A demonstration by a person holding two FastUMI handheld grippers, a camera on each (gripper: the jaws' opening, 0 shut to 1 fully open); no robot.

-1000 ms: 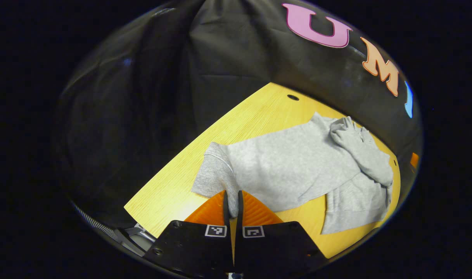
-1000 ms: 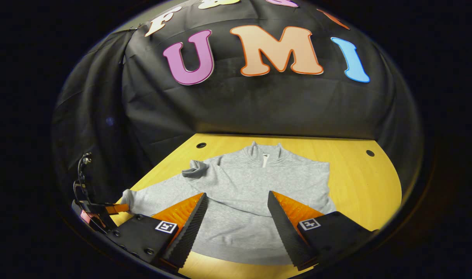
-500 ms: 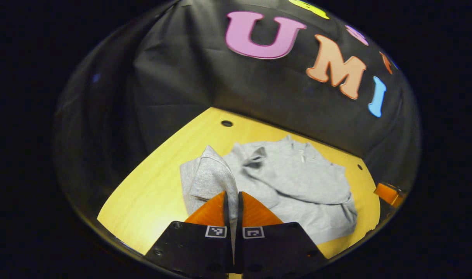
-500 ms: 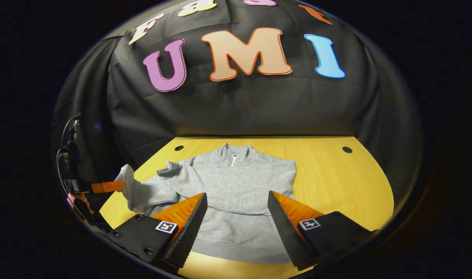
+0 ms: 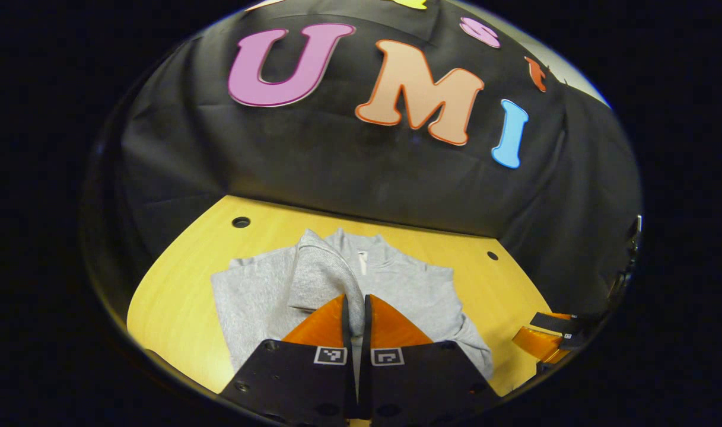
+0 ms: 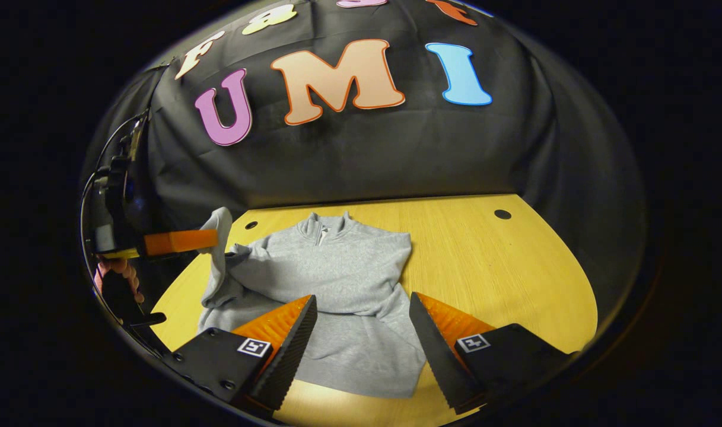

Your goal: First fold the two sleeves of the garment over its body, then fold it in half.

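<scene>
The grey knit zip-collar sweatshirt [image 6: 337, 279] lies on the yellow wooden table [image 6: 503, 267], collar toward the far edge and hem near. Its right sleeve [image 6: 366, 305] is folded across the body; its left sleeve [image 6: 218, 249] is raised off the table by its cuff. Versus 1.0 s ago: the left sleeve, then stretched out flat to the left, is now lifted and carried inward over the body, and in the left gripper view the sweatshirt has swung from the right side to straight ahead. The left gripper [image 5: 355, 311] has its fingers closed tight on the cuff of the left sleeve, fabric pinched between both. The right gripper [image 6: 361, 332] has its fingers wide apart, holding nothing, above the near hem of the sweatshirt.
</scene>
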